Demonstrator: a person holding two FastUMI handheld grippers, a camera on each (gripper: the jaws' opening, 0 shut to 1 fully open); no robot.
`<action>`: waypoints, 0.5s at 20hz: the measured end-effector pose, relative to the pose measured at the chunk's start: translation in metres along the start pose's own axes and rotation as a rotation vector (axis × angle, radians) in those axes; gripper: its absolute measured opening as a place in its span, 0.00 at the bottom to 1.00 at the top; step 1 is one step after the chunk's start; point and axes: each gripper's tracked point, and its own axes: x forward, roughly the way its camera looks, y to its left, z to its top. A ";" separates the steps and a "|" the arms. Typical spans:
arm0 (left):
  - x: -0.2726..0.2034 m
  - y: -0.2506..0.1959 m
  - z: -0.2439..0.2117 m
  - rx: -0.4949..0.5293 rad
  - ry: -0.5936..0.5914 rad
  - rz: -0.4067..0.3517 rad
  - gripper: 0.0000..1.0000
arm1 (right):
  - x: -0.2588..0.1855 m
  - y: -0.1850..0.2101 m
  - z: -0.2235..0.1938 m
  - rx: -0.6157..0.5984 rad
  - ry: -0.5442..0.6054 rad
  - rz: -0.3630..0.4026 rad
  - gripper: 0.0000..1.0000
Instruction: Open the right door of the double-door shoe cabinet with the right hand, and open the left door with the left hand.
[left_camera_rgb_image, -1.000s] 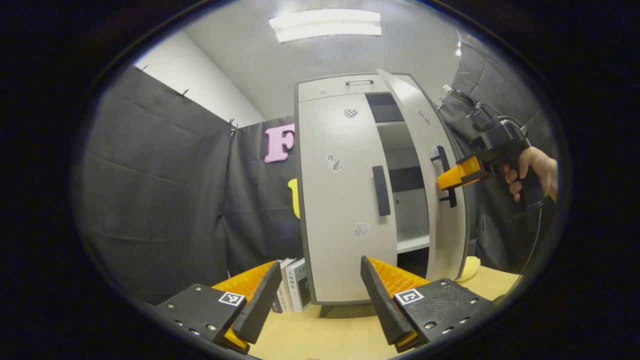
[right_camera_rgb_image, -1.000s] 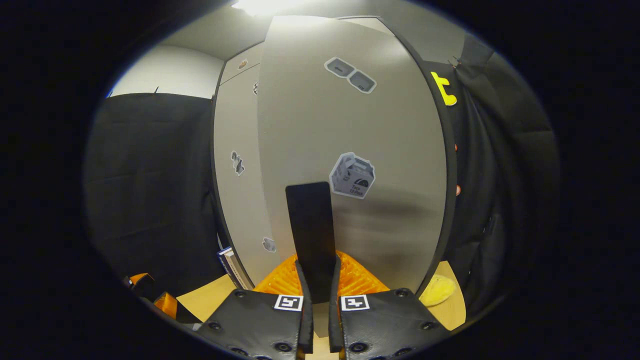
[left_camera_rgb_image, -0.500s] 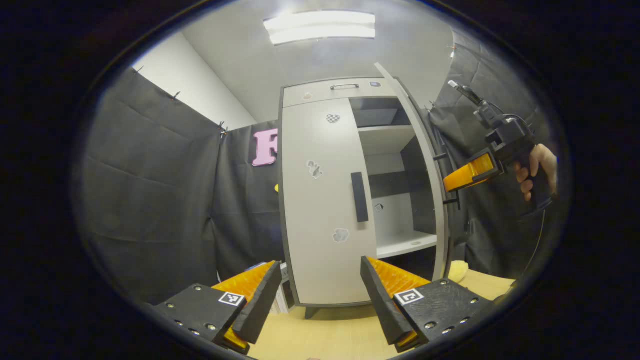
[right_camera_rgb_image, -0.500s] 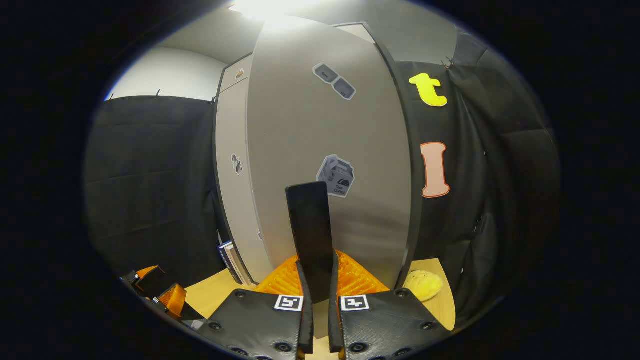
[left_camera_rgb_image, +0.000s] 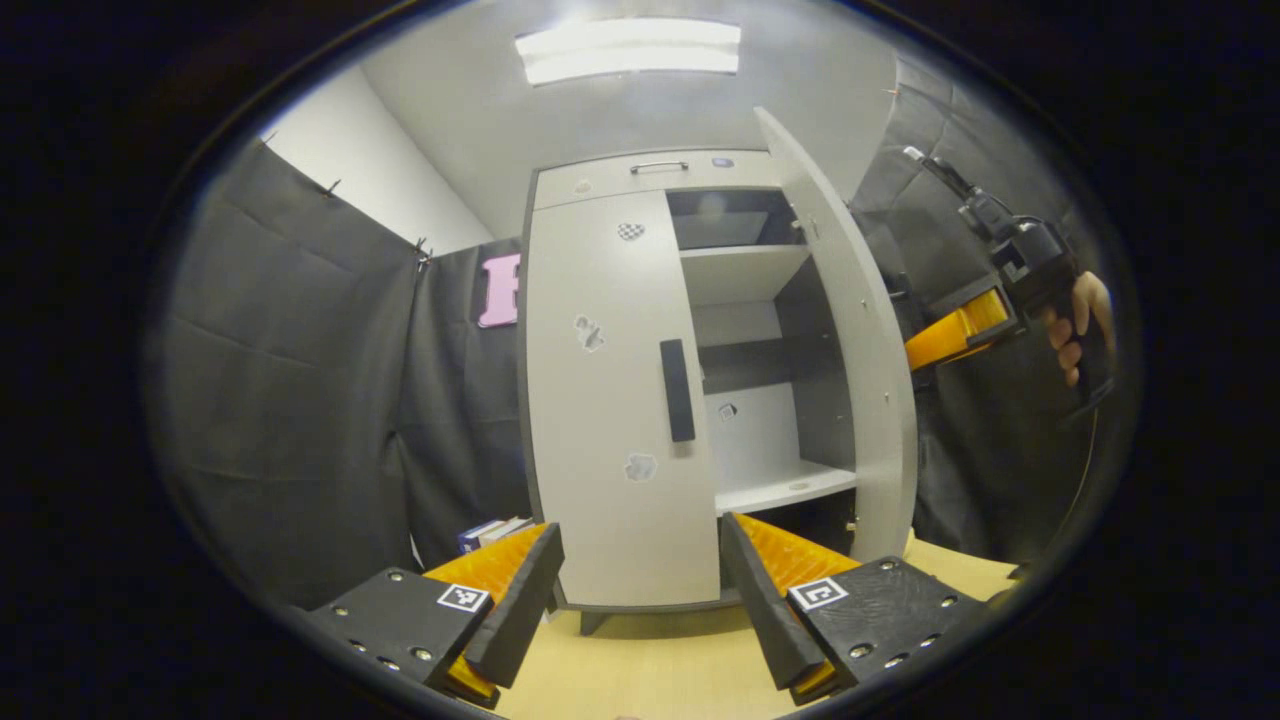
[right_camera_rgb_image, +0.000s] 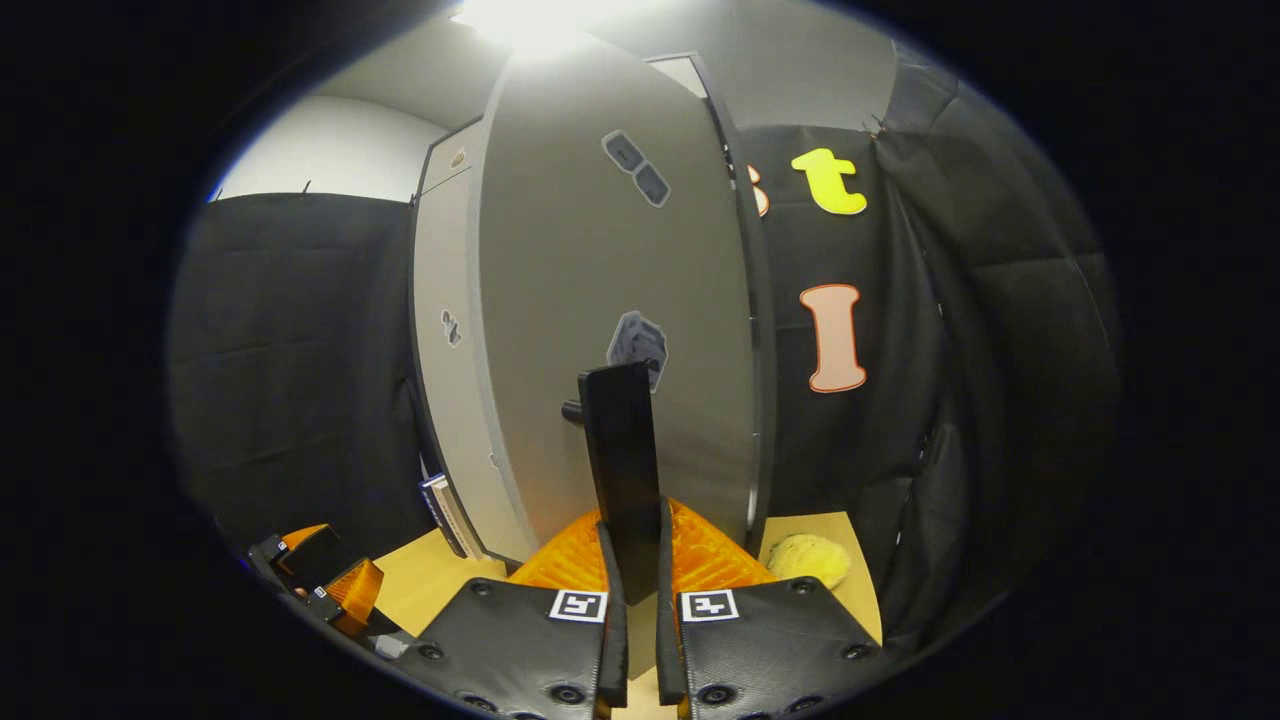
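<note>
Shoe cabinet (left_camera_rgb_image: 620, 400) stood on the table (left_camera_rgb_image: 660, 665), its right door (right_camera_rgb_image: 610, 300) swung wide, its left door (left_camera_rgb_image: 600, 390) shut. The right gripper (right_camera_rgb_image: 634, 560) had its jaws clenched on the right door's handle (right_camera_rgb_image: 622, 470); pulling further, I judged, could strain the hinges or tip the cabinet. The left gripper (left_camera_rgb_image: 640, 590) hung with jaws released, well short of the left door's handle (left_camera_rgb_image: 677, 390). The shelves (left_camera_rgb_image: 785, 488) I could see looked bare.

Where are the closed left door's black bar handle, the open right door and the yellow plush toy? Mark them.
black bar handle (left_camera_rgb_image: 677, 390): left gripper view, mid-bar.
open right door (left_camera_rgb_image: 850, 330): left gripper view, inner face.
yellow plush toy (right_camera_rgb_image: 808, 558): right gripper view, middle.
</note>
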 end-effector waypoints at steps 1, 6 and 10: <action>0.000 -0.004 0.000 -0.004 0.000 -0.004 0.93 | 0.000 -0.002 0.000 -0.004 -0.002 -0.008 0.10; -0.002 -0.015 0.002 -0.012 -0.001 -0.012 0.93 | 0.000 -0.016 0.002 0.000 -0.007 -0.082 0.12; -0.005 -0.020 0.003 -0.007 0.001 -0.013 0.93 | -0.008 -0.030 0.008 0.005 -0.029 -0.166 0.07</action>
